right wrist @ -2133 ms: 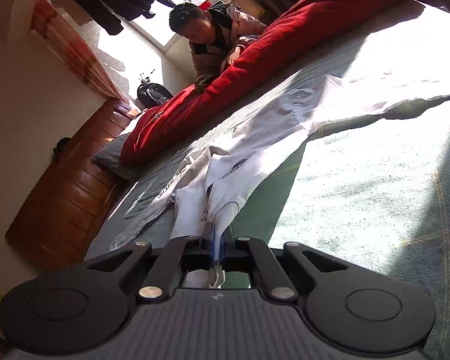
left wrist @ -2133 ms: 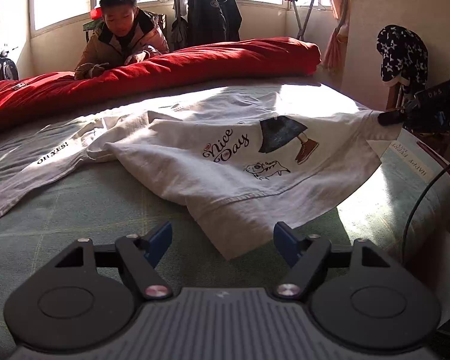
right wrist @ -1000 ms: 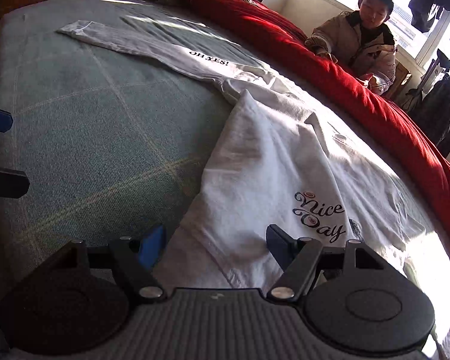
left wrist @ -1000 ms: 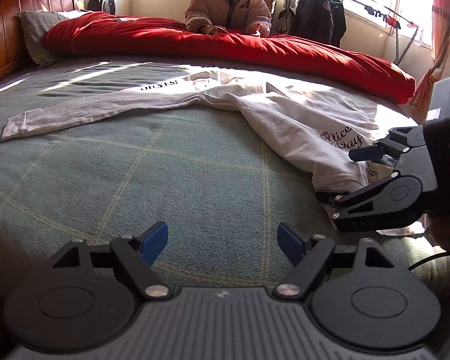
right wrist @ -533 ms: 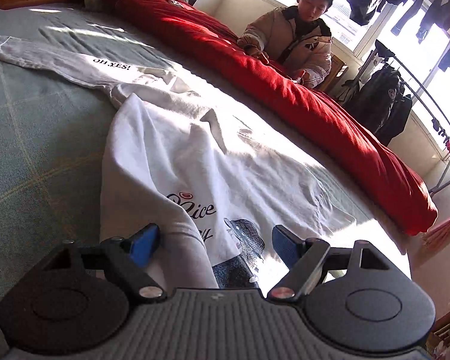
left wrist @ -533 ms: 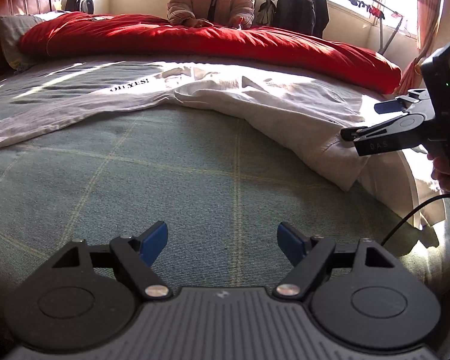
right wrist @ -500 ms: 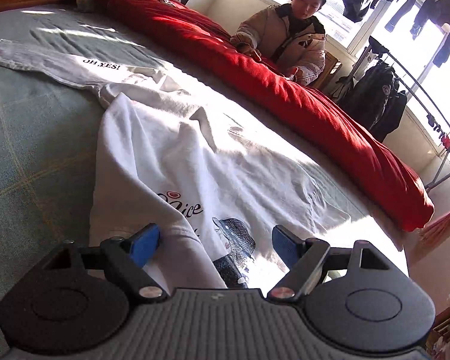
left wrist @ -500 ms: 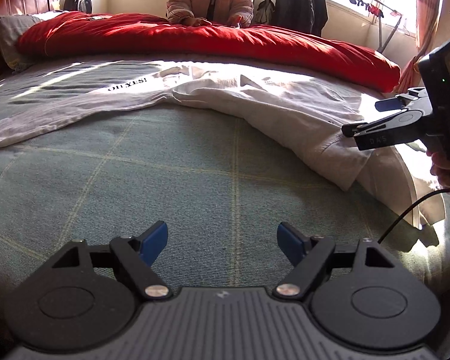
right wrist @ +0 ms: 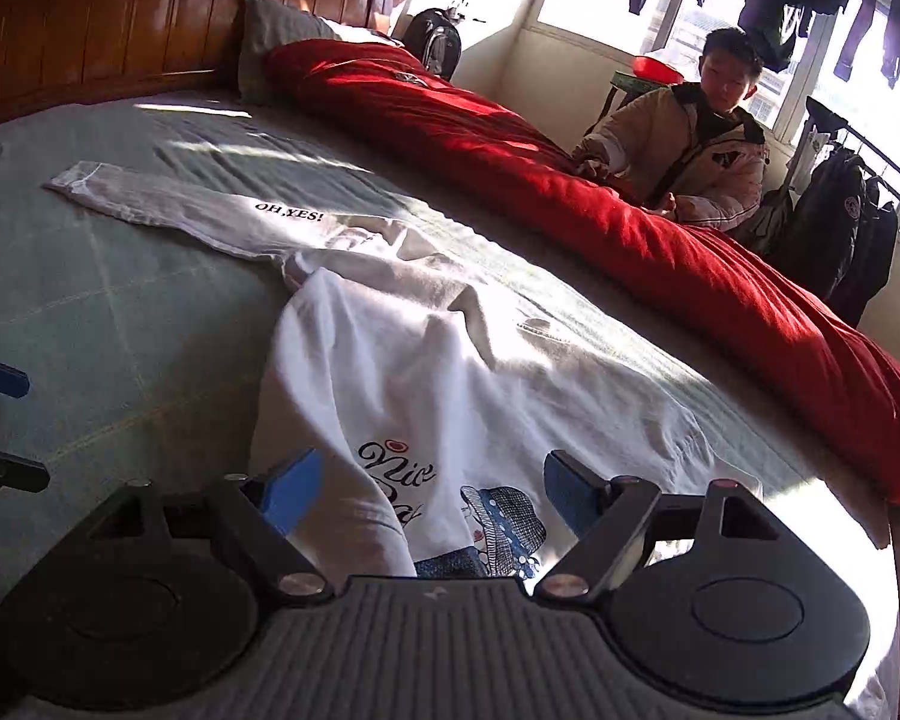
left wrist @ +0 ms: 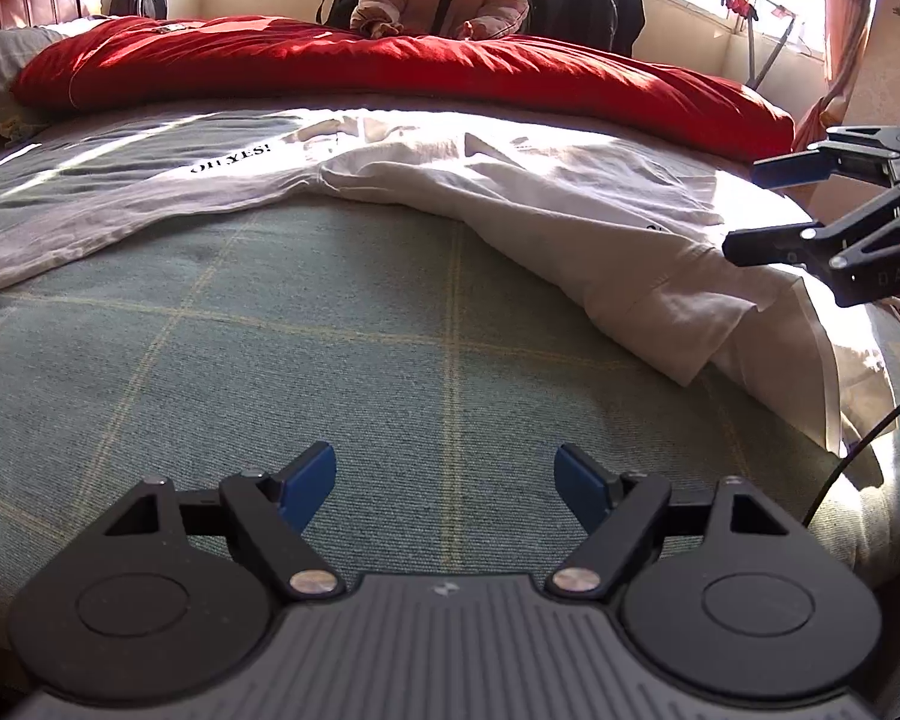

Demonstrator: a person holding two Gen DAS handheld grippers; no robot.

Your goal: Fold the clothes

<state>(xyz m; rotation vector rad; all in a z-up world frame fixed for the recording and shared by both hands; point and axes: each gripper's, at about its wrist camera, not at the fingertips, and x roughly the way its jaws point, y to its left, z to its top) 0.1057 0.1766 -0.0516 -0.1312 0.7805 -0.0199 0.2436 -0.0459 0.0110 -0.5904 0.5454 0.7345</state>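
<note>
White sweatshirt lies on bed, printed front up. One long sleeve stretched flat toward headboard; near side edge rolled over onto body, wrinkled. No neat folded packet, so most folding prob. left; sleeve needs bringing in, body needs halving. Left gripper wide open, empty, over bare blanket. Right gripper wide open, hovering over hem by the print, nothing pinched.

Your sweatshirt lies on the bed, its sleeve stretching left; the duvet lies behind.
</note>
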